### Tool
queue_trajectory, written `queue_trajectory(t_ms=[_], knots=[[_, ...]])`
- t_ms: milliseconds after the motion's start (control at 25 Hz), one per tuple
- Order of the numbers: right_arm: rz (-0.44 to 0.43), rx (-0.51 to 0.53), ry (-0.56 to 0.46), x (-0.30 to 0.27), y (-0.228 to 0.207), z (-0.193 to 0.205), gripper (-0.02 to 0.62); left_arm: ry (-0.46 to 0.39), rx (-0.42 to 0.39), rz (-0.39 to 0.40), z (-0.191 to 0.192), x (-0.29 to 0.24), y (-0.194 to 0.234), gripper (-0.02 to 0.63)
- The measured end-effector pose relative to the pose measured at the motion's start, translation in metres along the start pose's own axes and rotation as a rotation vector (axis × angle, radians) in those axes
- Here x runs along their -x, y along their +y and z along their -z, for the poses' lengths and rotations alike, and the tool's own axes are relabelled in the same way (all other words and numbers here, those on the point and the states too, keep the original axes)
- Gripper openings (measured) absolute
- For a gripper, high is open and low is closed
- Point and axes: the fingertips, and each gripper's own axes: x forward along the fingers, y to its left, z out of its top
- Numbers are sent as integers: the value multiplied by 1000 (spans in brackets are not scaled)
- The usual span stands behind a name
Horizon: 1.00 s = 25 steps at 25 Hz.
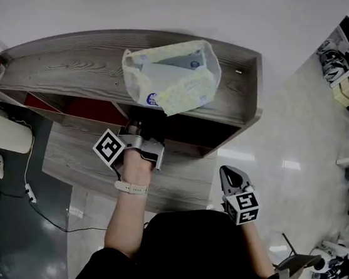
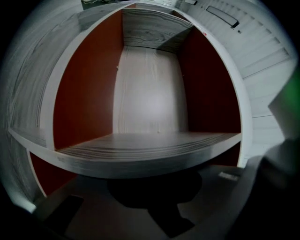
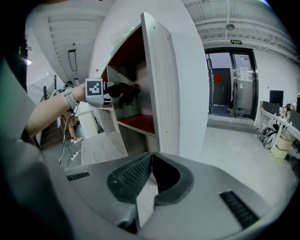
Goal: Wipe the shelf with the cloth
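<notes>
Shelf unit (image 1: 235,80): grey wood-grain boards with red inner walls; it stood against a white wall, with its compartments open to the front.
Shelf board (image 2: 150,146): bare and pale, lying just ahead of the left jaws and slightly above them.
Plastic bag (image 1: 170,72): crumpled and translucent, it rested on the unit's top board with printed packs inside.
Left hand-held gripper (image 1: 141,131): it reached into an upper compartment with its jaws closed on the cloth.
Right hand-held gripper (image 3: 149,157): its jaws were together with nothing between them, and it was held low, well apart from the unit.
Cloth (image 3: 121,92): a dark, bunched wad pinched at the left jaw tips, inside the compartment; whether it touched a board could not be told.
Handling: it was probably light, soft and limp, so it would fold and drag rather than slide flat.
Hold: a grip on a gathered fold near the middle looked best, leaving loose cloth beneath to press on the board.
</notes>
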Motion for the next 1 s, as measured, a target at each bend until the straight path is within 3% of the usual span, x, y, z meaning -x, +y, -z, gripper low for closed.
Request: queue_trajectory(t_ms=[640,1000], knots=[[7,-15,16,26,12,21,-3,-3,5,-215,2,35,94,60],[5,-12,22,33,10,27,-3,14,-40,-211,7,63,89,60]])
